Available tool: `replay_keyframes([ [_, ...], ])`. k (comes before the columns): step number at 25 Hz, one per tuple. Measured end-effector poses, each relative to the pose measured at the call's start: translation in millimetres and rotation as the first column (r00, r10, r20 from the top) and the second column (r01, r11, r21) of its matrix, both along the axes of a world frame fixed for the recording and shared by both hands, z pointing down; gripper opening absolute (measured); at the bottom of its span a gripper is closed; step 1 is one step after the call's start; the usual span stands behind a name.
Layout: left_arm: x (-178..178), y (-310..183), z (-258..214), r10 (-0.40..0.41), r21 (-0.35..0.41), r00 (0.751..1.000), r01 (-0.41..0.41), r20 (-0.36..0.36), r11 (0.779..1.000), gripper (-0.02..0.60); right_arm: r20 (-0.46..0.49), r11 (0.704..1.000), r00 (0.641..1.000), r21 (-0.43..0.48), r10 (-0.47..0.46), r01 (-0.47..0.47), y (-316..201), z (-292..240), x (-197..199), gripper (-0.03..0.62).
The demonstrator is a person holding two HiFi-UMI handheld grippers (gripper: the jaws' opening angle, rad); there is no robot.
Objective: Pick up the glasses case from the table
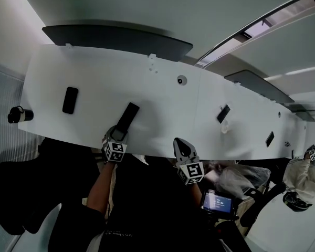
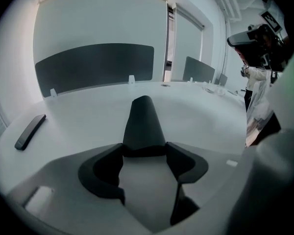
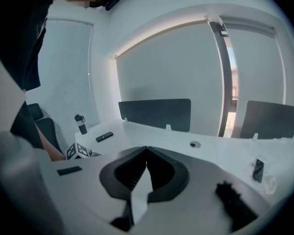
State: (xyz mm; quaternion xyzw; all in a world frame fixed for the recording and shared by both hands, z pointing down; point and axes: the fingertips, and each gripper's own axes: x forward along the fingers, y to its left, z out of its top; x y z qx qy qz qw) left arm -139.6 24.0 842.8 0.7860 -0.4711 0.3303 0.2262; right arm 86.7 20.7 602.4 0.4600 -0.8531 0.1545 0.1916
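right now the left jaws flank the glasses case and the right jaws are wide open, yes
No: the right gripper is shut and empty, as the right gripper view shows. The left gripper's jaws do flank the glasses case.

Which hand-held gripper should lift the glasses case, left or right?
Left. The left hand-held gripper has the glasses case between its jaws; the right hand-held gripper is shut and apart from it.

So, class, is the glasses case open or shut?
Shut: the glasses case lies flat as one smooth dark shell, no lid raised.
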Motion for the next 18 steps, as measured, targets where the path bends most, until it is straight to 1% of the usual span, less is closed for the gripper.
replay_keyframes([
  [4, 1, -3, -8, -0.027, -0.008, 0.999, 0.027, -0.043, 1.000, 0.285, 0.015, 1.000, 1.000, -0.003, -0.010, 0.010, -4, 0, -2, 0.008],
  [7, 1, -14, -26, -0.067, 0.002, 0.991, 0.068, -0.116, 0.998, 0.284, 0.029, 1.000, 1.000, -0.002, -0.003, 0.003, -7, 0, -2, 0.008],
  [9, 1, -24, -38, -0.087, 0.024, 0.984, 0.092, -0.152, 0.995, 0.284, 0.035, 1.000, 0.999, -0.011, 0.006, -0.006, -8, 1, -2, 0.008],
  [12, 0, -35, -56, -0.080, 0.059, 0.984, 0.091, -0.159, 0.994, 0.282, 0.040, 1.000, 0.999, -0.021, 0.016, -0.015, -13, -1, -3, 0.008],
  [15, 0, -45, -77, -0.062, 0.096, 0.983, 0.080, -0.172, 0.992, 0.281, 0.042, 1.000, 0.999, -0.005, 0.010, -0.009, -18, -2, -3, 0.007],
  [18, 1, -52, -105, -0.029, 0.136, 0.985, 0.052, -0.170, 0.989, 0.278, 0.065, 1.000, 0.998, 0.006, 0.011, -0.011, -23, -5, -6, 0.008],
])
